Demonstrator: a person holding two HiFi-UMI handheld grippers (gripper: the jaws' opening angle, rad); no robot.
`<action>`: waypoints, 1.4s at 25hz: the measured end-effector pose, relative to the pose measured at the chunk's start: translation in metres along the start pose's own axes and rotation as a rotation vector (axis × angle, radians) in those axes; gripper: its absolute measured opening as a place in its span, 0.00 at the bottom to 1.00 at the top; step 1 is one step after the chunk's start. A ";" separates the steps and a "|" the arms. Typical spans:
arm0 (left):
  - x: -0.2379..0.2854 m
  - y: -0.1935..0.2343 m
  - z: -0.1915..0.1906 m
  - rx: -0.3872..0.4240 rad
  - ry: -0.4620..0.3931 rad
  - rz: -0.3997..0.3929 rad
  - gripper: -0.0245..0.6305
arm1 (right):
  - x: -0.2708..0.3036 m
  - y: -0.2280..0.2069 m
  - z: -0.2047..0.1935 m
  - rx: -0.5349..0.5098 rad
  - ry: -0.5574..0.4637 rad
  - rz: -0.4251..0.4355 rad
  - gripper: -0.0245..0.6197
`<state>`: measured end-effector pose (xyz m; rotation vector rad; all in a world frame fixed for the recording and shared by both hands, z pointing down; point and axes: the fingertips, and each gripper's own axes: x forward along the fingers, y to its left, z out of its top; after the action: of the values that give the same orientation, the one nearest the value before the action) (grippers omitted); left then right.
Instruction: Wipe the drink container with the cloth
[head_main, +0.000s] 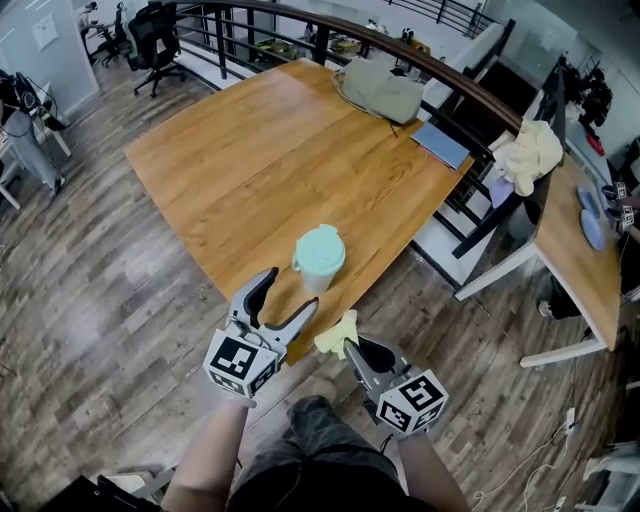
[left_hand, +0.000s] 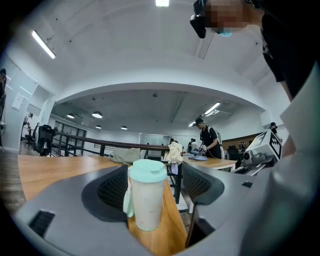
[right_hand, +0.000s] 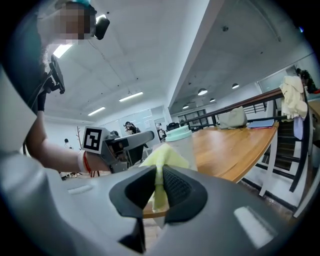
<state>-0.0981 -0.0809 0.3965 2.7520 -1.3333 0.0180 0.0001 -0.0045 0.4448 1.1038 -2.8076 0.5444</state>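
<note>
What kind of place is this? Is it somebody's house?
Probably an open office, not a house: swivel chairs stand in the far corner, there is a big wooden table, and a person is busy at a desk under long ceiling lights.

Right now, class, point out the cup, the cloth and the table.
cup (head_main: 319, 252): head view, on its mint lid.
cloth (head_main: 336, 336): head view, on its yellow folds.
table (head_main: 270, 160): head view, on the bare wooden top.
</note>
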 end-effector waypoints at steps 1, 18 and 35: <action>0.008 0.003 0.004 0.026 -0.001 -0.004 0.52 | 0.004 -0.004 0.001 -0.002 0.003 0.004 0.10; 0.072 -0.022 -0.001 0.566 0.201 -0.299 0.25 | 0.041 -0.041 0.020 -0.011 0.034 0.087 0.10; 0.097 0.012 0.018 0.413 0.138 -0.328 0.14 | 0.100 -0.055 0.052 -0.114 -0.004 0.064 0.10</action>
<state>-0.0480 -0.1654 0.3842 3.2010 -0.9153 0.5051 -0.0339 -0.1248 0.4322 0.9978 -2.8458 0.3814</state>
